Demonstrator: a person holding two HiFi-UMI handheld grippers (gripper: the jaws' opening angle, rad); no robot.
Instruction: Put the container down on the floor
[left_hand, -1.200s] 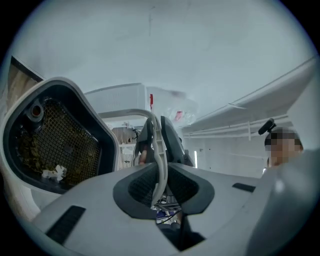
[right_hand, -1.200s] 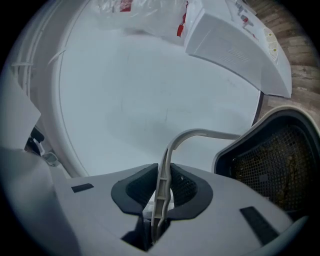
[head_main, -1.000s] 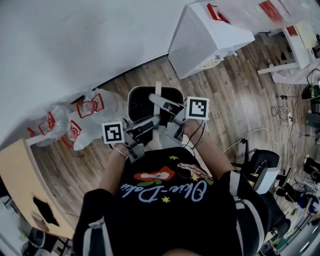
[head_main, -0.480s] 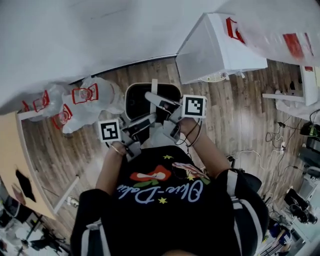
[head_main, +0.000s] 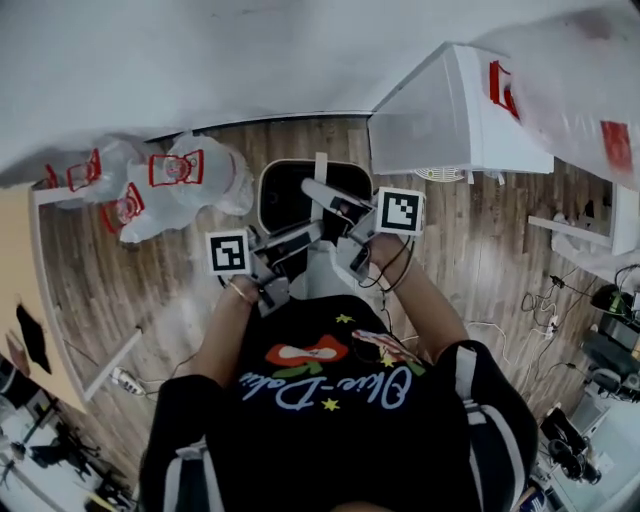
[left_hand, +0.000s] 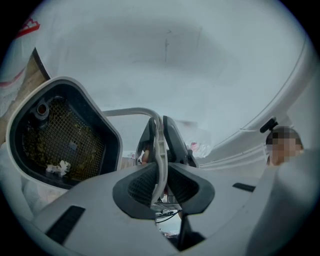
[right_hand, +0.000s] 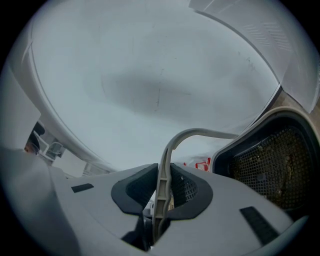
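Observation:
A white-rimmed container (head_main: 283, 205) with a dark mesh-lined inside hangs in front of the person, above the wooden floor (head_main: 140, 290). Its thin grey bail handle (left_hand: 131, 111) runs between the jaws of both grippers. My left gripper (head_main: 313, 233) is shut on one leg of the handle, and the container's mouth (left_hand: 60, 137) shows at the left of the left gripper view. My right gripper (head_main: 311, 189) is shut on the other leg (right_hand: 197, 134), with the container (right_hand: 272, 162) at the right of the right gripper view. Small scraps lie on the mesh inside.
A white cabinet (head_main: 455, 125) stands on the floor just right of the container. Plastic bags with red print (head_main: 165, 180) lie to its left by the white wall (head_main: 200, 60). A power strip (head_main: 125, 380) and cables (head_main: 545, 300) lie on the floor.
The whole view has swung round: the cabinet and the bags slid across the picture. Both grippers keep their hold on the handle and the container stays between them.

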